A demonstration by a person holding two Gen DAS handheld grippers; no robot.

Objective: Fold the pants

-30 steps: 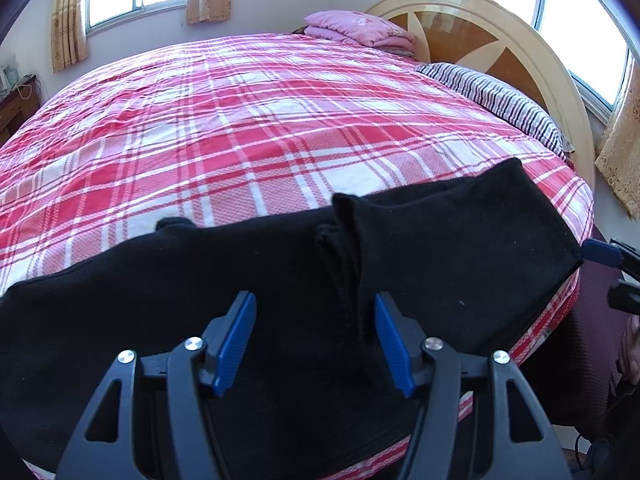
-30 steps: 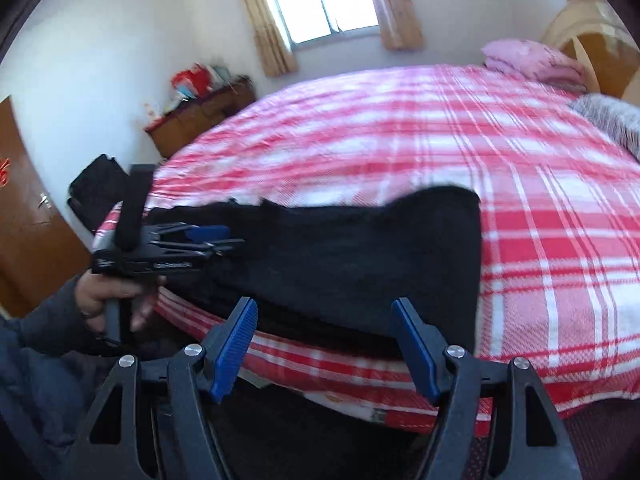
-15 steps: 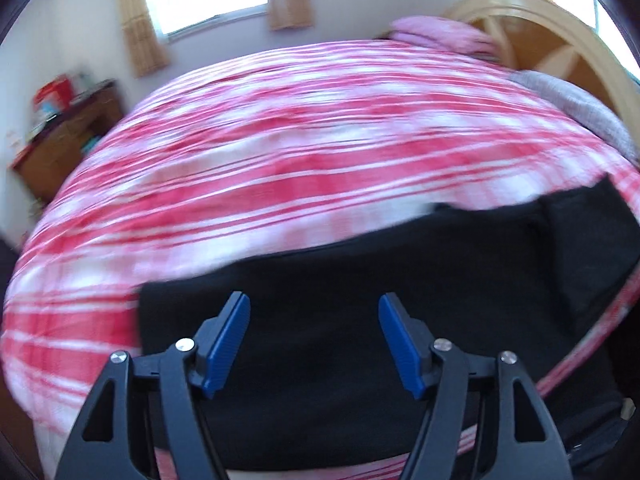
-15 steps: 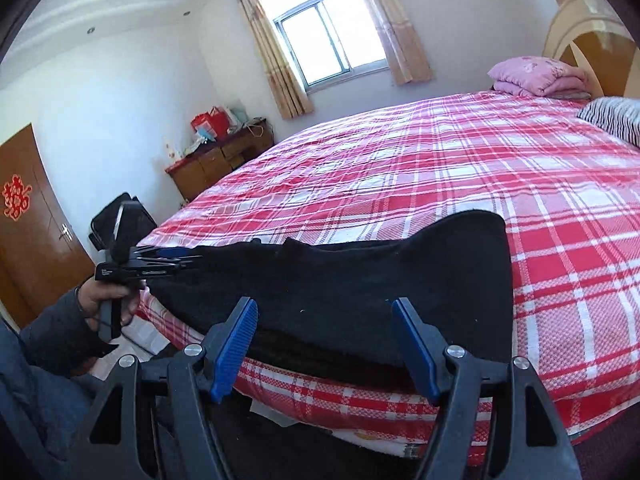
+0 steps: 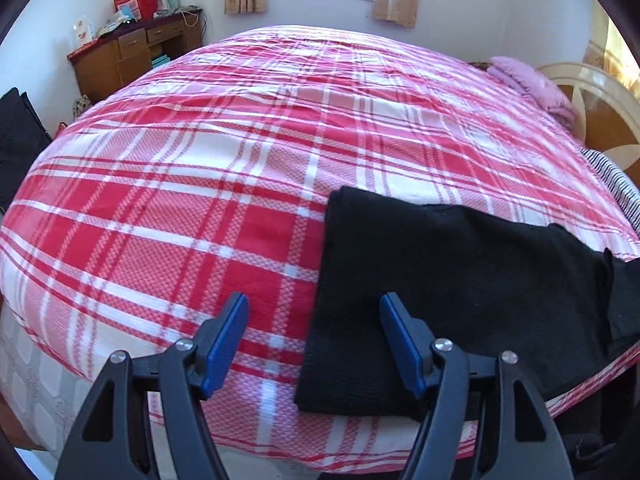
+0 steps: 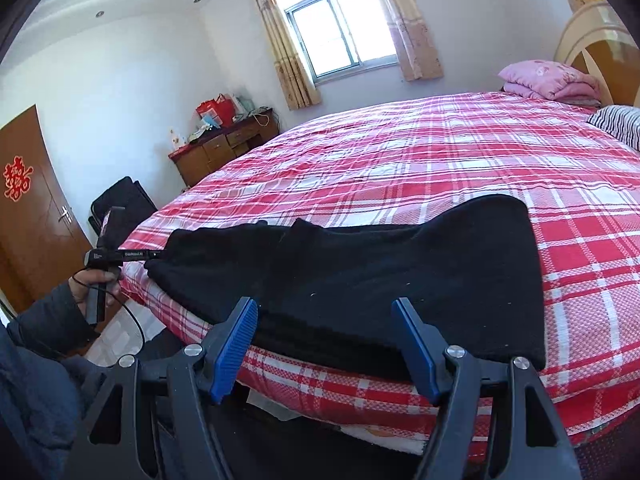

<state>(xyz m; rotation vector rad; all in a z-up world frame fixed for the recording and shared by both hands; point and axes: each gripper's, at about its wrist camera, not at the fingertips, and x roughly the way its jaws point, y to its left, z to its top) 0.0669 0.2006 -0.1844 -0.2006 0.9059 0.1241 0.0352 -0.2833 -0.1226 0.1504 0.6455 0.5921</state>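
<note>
Black pants (image 6: 400, 264) lie stretched along the near edge of the red plaid bed (image 6: 440, 160), partly folded over themselves. In the left wrist view their left end (image 5: 400, 280) lies flat. My left gripper (image 5: 314, 340) hovers open over that end, with its left pad above the bedspread and its right pad above the cloth, and nothing pinched. From the right wrist view, the left gripper (image 6: 156, 255) sits at the pants' far left tip, held by a hand (image 6: 94, 280). My right gripper (image 6: 324, 344) stands open just above the pants' near edge, with nothing in it.
A wooden dresser (image 5: 132, 56) with bags on top stands by the far wall under a window. A pink folded quilt (image 6: 548, 80) and a striped pillow (image 6: 620, 124) lie by the headboard. A black bag (image 6: 124, 204) and a brown door (image 6: 36, 216) are at the left.
My left gripper has swept left along the pants from their middle to their left end, and its view has swung toward the dresser. The right gripper has stayed put.
</note>
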